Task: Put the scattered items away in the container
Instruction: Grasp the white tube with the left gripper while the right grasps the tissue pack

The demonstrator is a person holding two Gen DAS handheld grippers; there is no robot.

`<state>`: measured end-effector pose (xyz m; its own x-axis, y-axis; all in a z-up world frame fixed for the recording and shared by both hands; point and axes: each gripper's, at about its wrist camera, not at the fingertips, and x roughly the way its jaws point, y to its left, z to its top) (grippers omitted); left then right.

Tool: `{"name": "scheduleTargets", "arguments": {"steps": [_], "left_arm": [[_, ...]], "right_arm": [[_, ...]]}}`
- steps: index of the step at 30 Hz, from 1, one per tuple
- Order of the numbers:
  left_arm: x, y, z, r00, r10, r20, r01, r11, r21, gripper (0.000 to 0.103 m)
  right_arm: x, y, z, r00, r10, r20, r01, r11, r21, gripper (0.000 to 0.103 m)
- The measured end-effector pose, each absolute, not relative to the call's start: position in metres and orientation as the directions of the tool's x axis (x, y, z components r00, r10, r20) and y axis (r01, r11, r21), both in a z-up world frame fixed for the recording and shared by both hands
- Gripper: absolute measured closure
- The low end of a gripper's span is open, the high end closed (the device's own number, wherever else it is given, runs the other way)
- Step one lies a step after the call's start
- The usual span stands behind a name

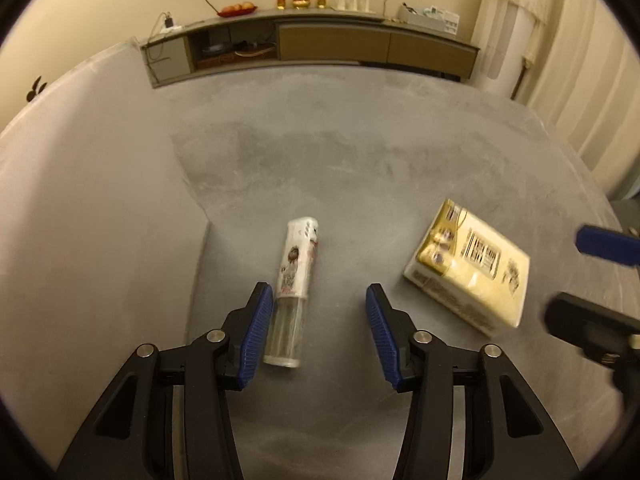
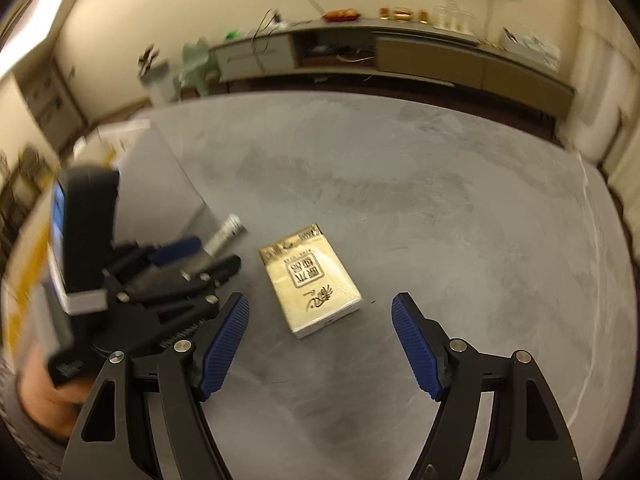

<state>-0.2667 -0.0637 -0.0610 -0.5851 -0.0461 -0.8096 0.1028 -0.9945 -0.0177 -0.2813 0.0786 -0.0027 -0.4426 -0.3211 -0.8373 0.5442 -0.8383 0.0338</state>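
Yellow tissue pack (image 2: 311,280) and white labelled tube (image 1: 294,288) are laid flat on the grey bench (image 1: 360,168); both the left gripper (image 1: 316,334) and the right gripper (image 2: 320,344) are held wide apart and carry nothing.

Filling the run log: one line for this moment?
left claw: open, over bottle | right claw: open, near tissue pack | both on grey table

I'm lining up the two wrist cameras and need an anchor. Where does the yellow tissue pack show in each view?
Left wrist view: the tissue pack lies right of centre on the grey table, right of the bottle.
Right wrist view: the tissue pack lies near centre, ahead between the open fingers, with the bottle to its left.
Shared landmark: the long TV cabinet along the far wall.
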Motion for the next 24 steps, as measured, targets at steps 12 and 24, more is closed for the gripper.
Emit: {"name": "scheduleTargets", "arguments": {"steps": [12,24], "left_arm": [[-0.227,-0.054,-0.062,-0.591,0.077,-0.803,0.041,-0.991,-0.125,0.084],[-0.158,-0.036,-0.022,-0.6,0.118,-0.791,-0.045,-0.992,-0.114,0.084]], "right_arm": [[-0.286,0.076,-0.011,-0.401,-0.293,-0.868,0.575,-0.818,0.01,0.09],[-0.284,0.065,-0.028,-0.415,-0.286,-0.863,0.601,-0.799,-0.024,0.064]]}}
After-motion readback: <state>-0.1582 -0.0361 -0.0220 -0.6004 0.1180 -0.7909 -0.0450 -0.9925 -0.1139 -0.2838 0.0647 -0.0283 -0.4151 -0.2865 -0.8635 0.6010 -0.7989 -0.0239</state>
